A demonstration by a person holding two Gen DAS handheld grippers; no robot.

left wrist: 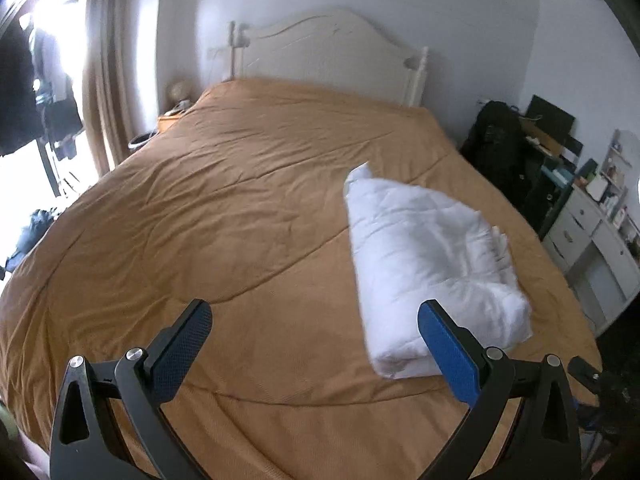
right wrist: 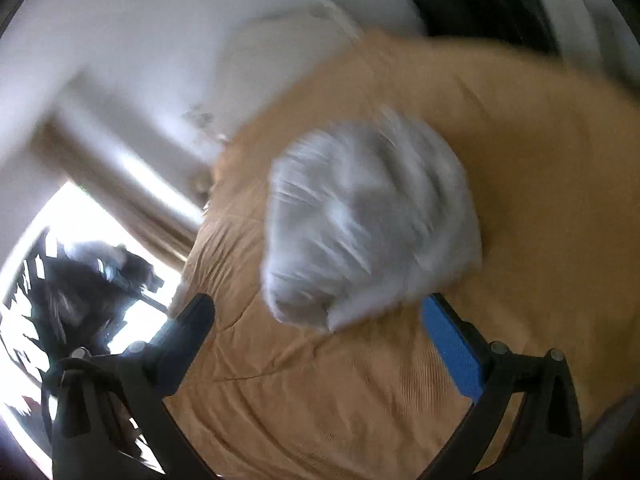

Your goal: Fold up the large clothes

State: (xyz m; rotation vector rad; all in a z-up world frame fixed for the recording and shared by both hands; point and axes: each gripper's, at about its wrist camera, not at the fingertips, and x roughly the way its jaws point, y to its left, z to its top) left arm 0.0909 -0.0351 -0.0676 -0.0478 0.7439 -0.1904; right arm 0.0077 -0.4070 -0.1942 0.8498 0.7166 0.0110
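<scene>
A: Nearest the lens in the left wrist view are the left tongs [left wrist: 315, 320], black arms with blue pads, spread wide and gripping nothing.

B: And the right tongs [right wrist: 318, 314]?

A: Also spread wide and empty, low in their own badly blurred frame.

B: What is the biggest thing behind them?

A: The bed under a wrinkled tan-orange quilted cover [left wrist: 224, 208], filling most of both frames, with a white arched wooden headboard [left wrist: 320, 46] at upper centre.

B: Where is the garment?

A: The folded white padded bundle [left wrist: 424, 272] lies on the cover, right of centre in the left view, just beyond the blue pad. In the right view it [right wrist: 368, 220] sits mid-frame, just above the tongs' gap, touching neither.

B: Anything smaller?

A: A white drawer unit [left wrist: 592, 236] at the right edge.
</scene>
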